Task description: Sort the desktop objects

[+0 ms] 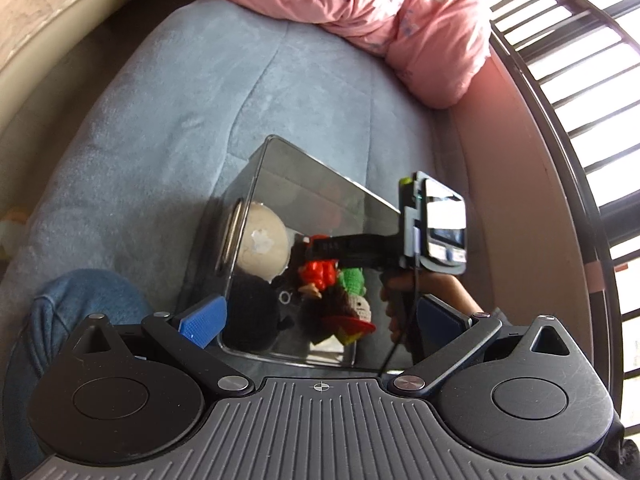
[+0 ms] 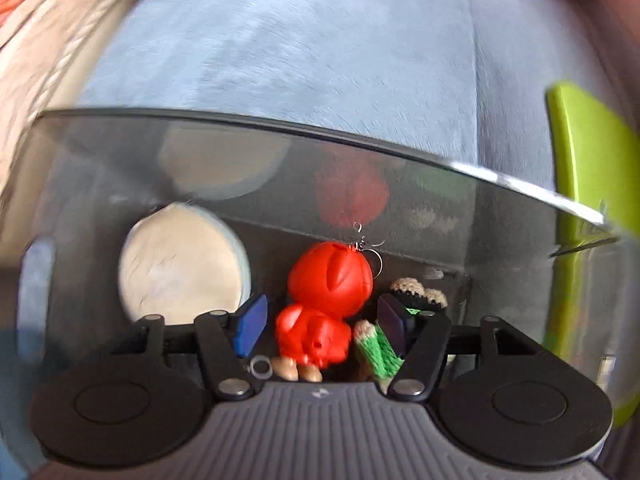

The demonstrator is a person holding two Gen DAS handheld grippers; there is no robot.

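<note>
Only the left wrist view shows the whole smoky clear plastic box [image 1: 304,216] on the plush blue bed cover [image 1: 160,120], the left tool [image 1: 320,320] gaping around its near corner. Close in, the right tool [image 2: 320,326] stands apart inside the box, straddling a glossy red figure [image 2: 324,304] without touching, beside a crocheted green toy [image 2: 380,348].

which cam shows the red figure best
The right wrist view: the red figure sits close and central, unobstructed. The left wrist view shows only part of it through the clear bin's wall, partly behind the other gripper.
</note>
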